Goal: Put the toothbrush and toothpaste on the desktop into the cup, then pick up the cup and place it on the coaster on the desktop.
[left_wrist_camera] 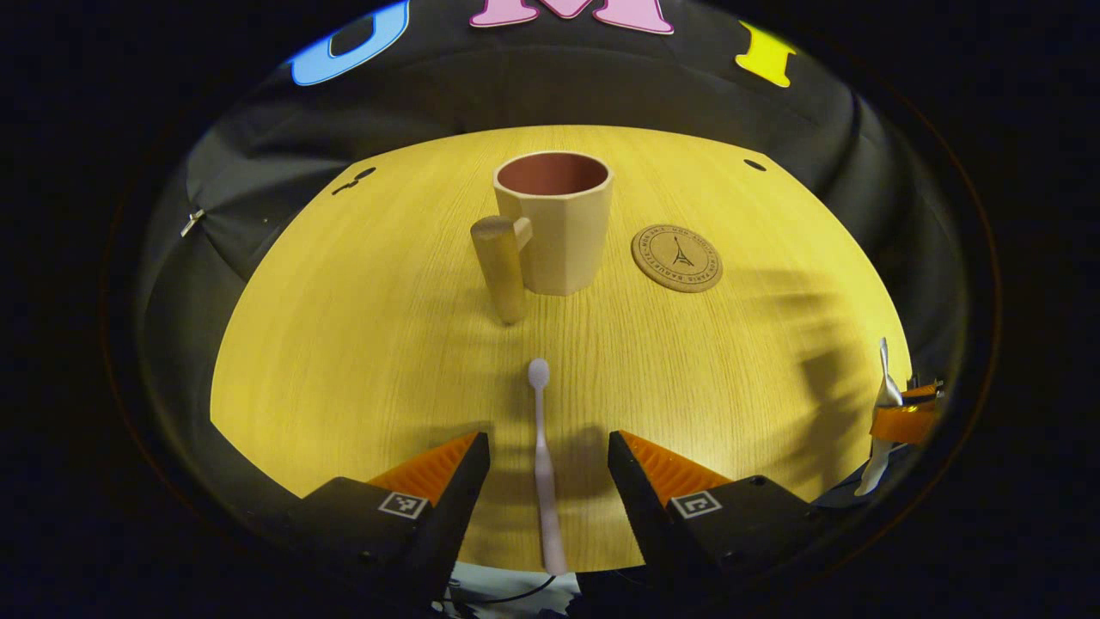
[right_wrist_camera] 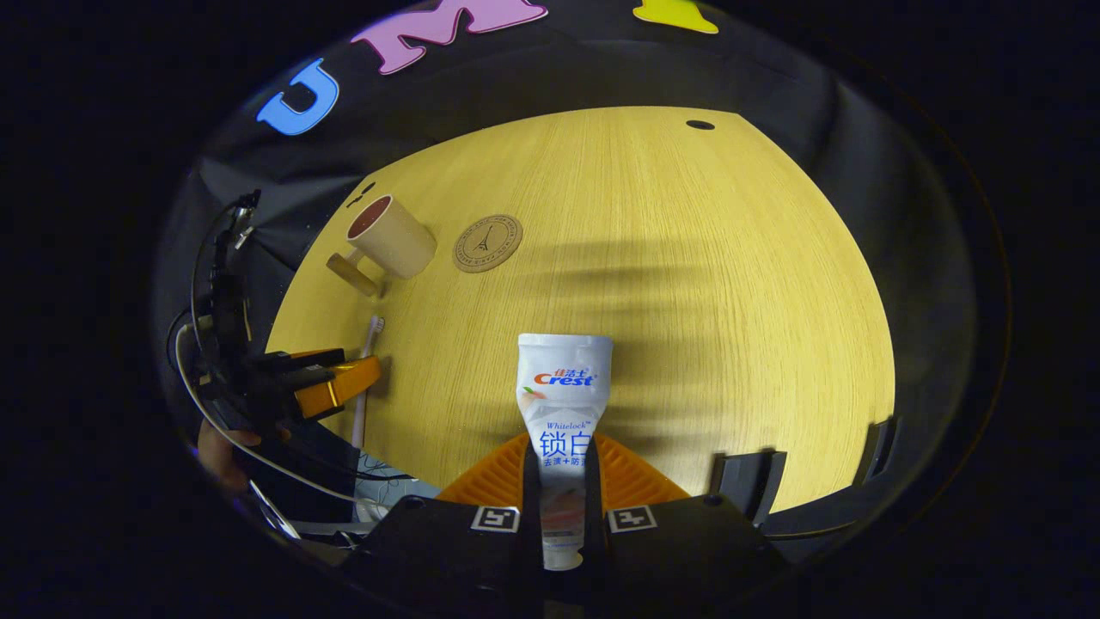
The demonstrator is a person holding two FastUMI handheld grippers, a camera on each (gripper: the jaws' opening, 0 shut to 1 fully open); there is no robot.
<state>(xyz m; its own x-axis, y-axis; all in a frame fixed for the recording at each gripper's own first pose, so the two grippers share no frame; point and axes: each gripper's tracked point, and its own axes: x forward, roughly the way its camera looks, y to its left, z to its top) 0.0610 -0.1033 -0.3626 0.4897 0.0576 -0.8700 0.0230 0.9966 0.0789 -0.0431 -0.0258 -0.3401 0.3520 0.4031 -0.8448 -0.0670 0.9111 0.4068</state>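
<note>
Bench [left_wrist_camera: 361, 344] yellow woodgrain; cup [left_wrist_camera: 563, 228] beige, reddish-brown inside; toothbrush [left_wrist_camera: 543, 464] pale pink; toothpaste [right_wrist_camera: 563, 404] white, blue-red print; coaster [left_wrist_camera: 676, 258] tan, tower motif.

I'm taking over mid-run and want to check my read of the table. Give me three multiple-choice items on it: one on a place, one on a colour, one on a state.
1. Where does the toothbrush lie?
A. inside the cup
B. flat on the desktop between the left gripper's open fingers
C. on the coaster

2. What colour is the inside of the cup?
A. reddish brown
B. blue
C. white

3. What is the right gripper doing?
A. open over the coaster
B. shut on the cup's handle
C. shut on the toothpaste

Answers:
1 B: the left gripper straddles the brush without touching it.
2 A: its interior shows reddish brown above beige walls.
3 C: both fingers press the toothpaste tube; the coaster sits bare beside the cup.
</note>
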